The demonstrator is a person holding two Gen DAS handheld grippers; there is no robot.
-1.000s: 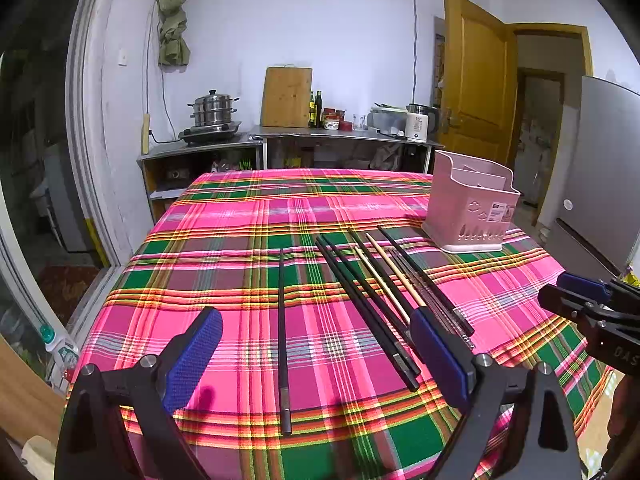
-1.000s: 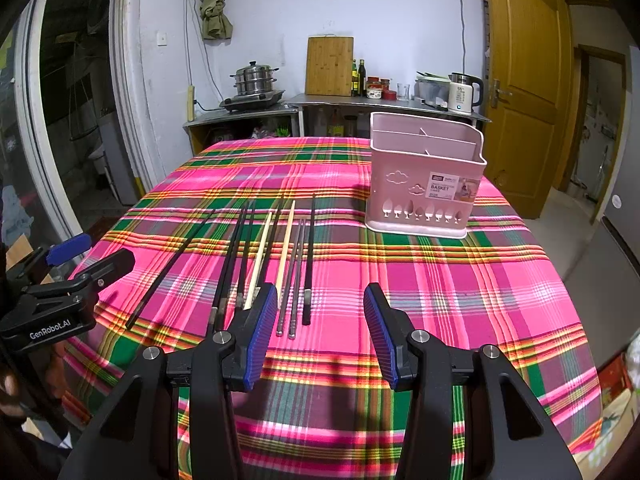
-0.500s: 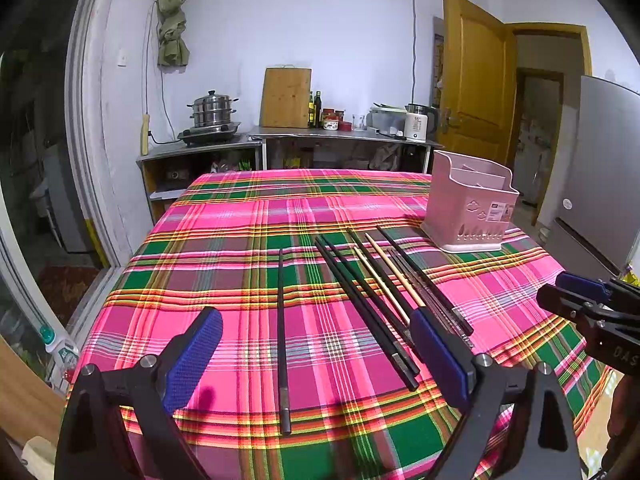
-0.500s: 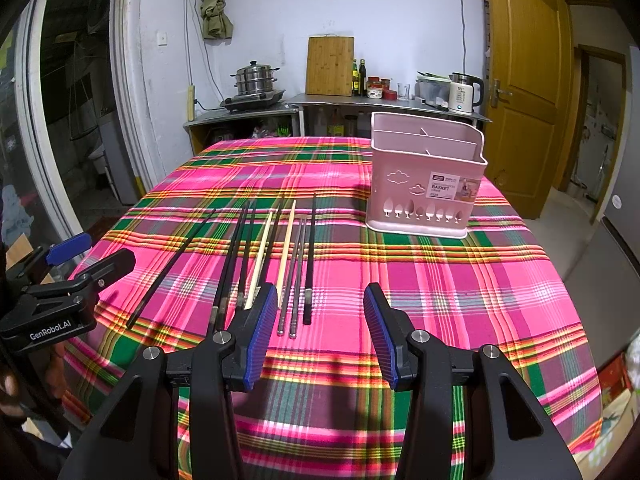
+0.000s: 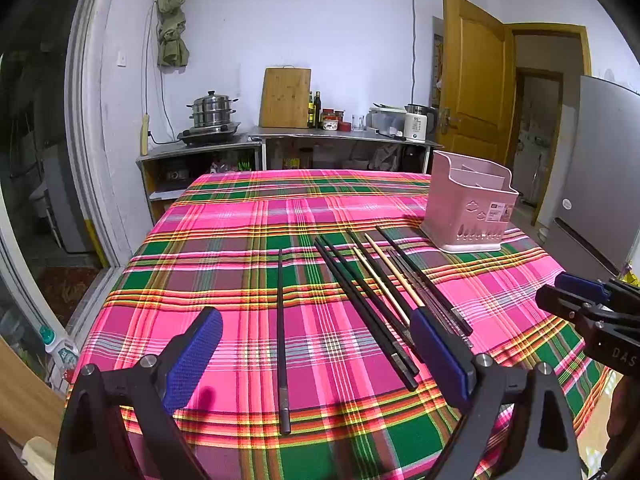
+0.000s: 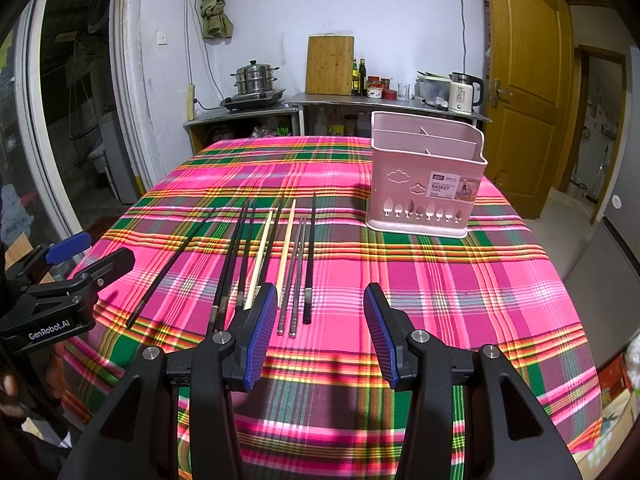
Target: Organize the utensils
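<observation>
Both grippers, left (image 5: 316, 354) and right (image 6: 320, 334), I am holding with jaws apart over the chopsticks (image 6: 260, 256) lying on the tablecloth (image 6: 460, 280), left of the empty basket (image 6: 424, 184), readying a pick.

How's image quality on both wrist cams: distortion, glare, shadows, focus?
Left wrist: strong fisheye bowing, dark corner vignette, chopsticks sharp, small finger shadow on tablecloth. Right wrist: same bowing, basket label legible, soft gripper shadow on the cloth, no glare.
</observation>
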